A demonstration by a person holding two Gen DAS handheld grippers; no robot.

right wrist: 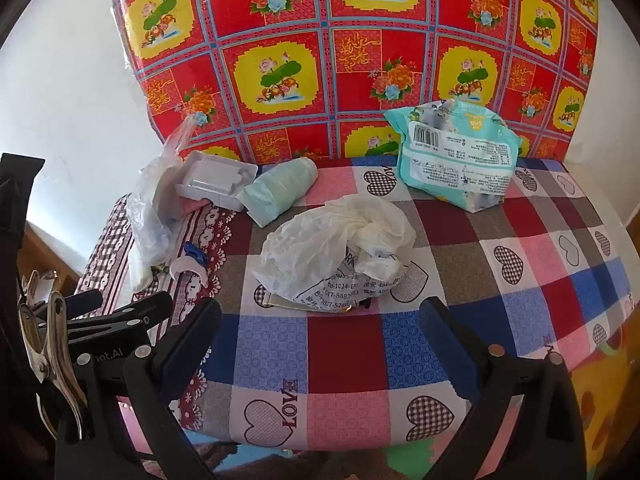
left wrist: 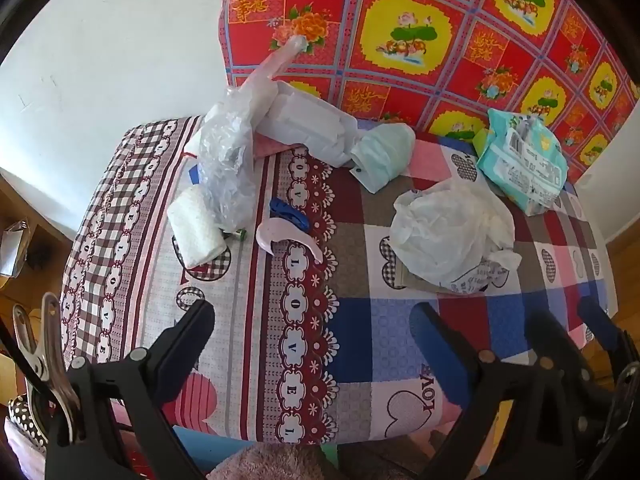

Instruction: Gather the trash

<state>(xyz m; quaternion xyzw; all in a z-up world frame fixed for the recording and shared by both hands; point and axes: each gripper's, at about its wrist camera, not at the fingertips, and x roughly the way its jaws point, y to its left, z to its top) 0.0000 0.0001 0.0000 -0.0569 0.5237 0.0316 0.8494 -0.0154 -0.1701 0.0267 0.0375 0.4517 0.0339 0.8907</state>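
Trash lies on a table with a patchwork cloth (left wrist: 360,328) (right wrist: 344,348). A crumpled white plastic bag (left wrist: 448,232) (right wrist: 336,248) lies mid-table. A teal wipes packet (left wrist: 524,160) (right wrist: 456,160) lies at the back right. A rolled pale green diaper (left wrist: 384,152) (right wrist: 280,188), a white plastic tray (left wrist: 308,124) (right wrist: 216,180), a clear plastic bag (left wrist: 228,160) (right wrist: 152,208), a folded white tissue (left wrist: 196,228) and a blue-and-white scrap (left wrist: 288,224) (right wrist: 192,264) lie at the left. My left gripper (left wrist: 316,320) is open and empty above the near edge. My right gripper (right wrist: 320,316) is open and empty, just short of the white bag.
A red and yellow flowered board (left wrist: 420,40) (right wrist: 340,60) stands against the white wall behind the table. A metal clip (left wrist: 44,356) (right wrist: 48,356) hangs at each view's lower left. Wooden floor (left wrist: 624,264) shows to the right of the table.
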